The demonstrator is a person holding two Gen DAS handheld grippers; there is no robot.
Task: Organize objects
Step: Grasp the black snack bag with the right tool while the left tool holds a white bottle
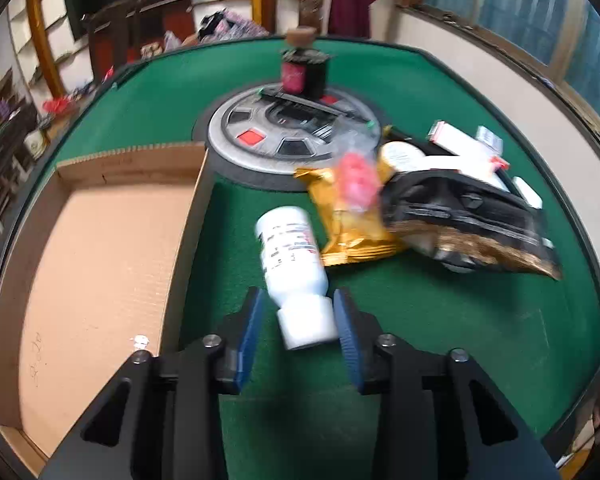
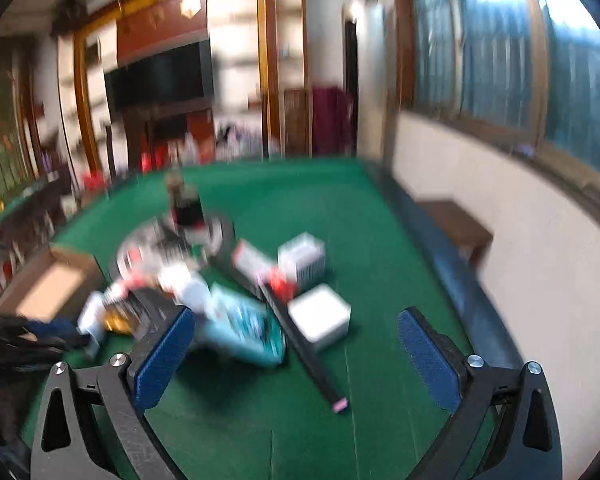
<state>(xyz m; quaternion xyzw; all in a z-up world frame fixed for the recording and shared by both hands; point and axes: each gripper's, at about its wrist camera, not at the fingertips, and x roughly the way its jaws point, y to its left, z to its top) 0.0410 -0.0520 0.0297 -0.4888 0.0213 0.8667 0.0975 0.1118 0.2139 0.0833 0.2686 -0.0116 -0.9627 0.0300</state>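
Left gripper [image 1: 298, 312]: jaws narrow, blue ribbed pads flanking cap of white bottle [image 1: 292, 256]; right pad touched cap, small gap at left pad, so grip unclear.
Right gripper [image 2: 296, 354]: jaws wide, nothing between, above green felt counter [image 2: 380, 420].
Bottle: smooth plastic cylinder, lay on felt just beside cardboard box [image 1: 100, 280] at counter's left edge.
Pile: crinkled gold pouch [image 1: 348, 224], black bag [image 1: 468, 216], toward counter's right edge.
Unclear: right view blurred; teal pack [image 2: 244, 328], white boxes [image 2: 320, 316] only roughly readable.
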